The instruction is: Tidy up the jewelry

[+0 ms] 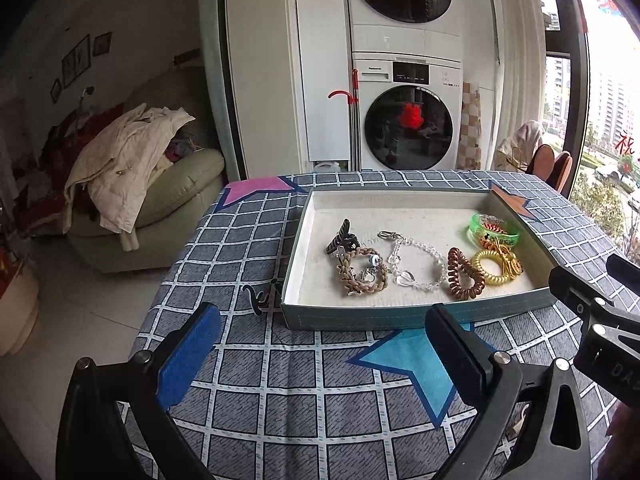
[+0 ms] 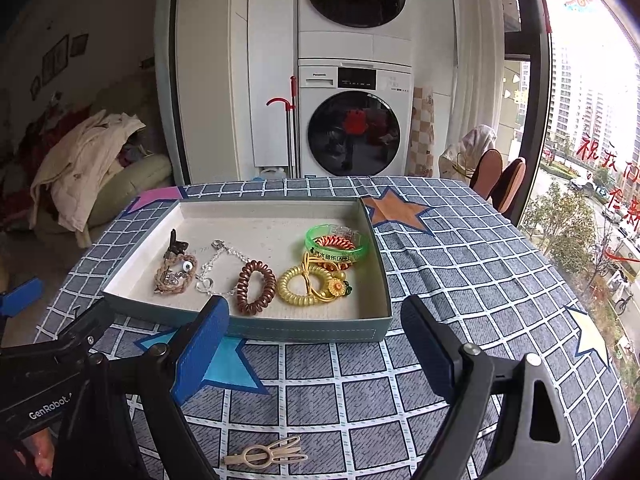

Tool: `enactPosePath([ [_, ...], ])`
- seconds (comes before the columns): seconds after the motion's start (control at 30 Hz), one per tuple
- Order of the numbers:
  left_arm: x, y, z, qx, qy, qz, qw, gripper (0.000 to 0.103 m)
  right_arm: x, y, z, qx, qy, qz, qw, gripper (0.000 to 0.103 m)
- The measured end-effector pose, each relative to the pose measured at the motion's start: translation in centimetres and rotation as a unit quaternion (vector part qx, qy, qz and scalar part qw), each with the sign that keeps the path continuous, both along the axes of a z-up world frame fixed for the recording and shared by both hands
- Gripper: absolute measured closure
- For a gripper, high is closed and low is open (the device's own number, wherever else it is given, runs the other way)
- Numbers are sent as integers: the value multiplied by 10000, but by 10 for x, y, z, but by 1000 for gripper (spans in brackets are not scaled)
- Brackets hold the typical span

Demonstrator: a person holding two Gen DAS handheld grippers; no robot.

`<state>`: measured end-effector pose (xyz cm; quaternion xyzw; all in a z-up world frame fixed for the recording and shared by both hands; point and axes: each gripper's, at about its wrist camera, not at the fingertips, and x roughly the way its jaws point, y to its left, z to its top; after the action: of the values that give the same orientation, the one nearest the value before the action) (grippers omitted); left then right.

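A shallow grey-green box (image 1: 360,318) (image 2: 280,330) sits on the checked tablecloth. It holds a black clip, a braided bracelet (image 1: 362,276) (image 2: 176,274), a crystal bracelet (image 1: 416,264), a brown coil hair tie (image 1: 462,276) (image 2: 254,286), a yellow coil tie (image 2: 304,282) and a green bangle (image 1: 494,230) (image 2: 336,242). A beige hair clip (image 2: 266,456) lies on the cloth near my right gripper. My left gripper (image 1: 324,356) is open and empty in front of the box. My right gripper (image 2: 316,348) is open and empty, just before the box's near wall.
The table (image 2: 460,280) carries star patches. Behind it stand stacked washing machines (image 1: 404,112), a sofa with clothes (image 1: 132,184) at the left, and chairs (image 2: 500,178) by the window at the right. The right gripper's body shows at the right edge of the left wrist view (image 1: 600,320).
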<state>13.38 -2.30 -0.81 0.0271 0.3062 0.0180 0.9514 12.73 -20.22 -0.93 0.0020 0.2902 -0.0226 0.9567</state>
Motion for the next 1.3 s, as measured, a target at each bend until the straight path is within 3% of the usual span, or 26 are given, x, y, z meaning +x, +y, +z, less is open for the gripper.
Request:
enactPosePath([
  [1.3, 0, -1, 0, -45, 38, 52, 10000, 0, -1, 1, 4, 23, -28, 5, 10000, 13],
])
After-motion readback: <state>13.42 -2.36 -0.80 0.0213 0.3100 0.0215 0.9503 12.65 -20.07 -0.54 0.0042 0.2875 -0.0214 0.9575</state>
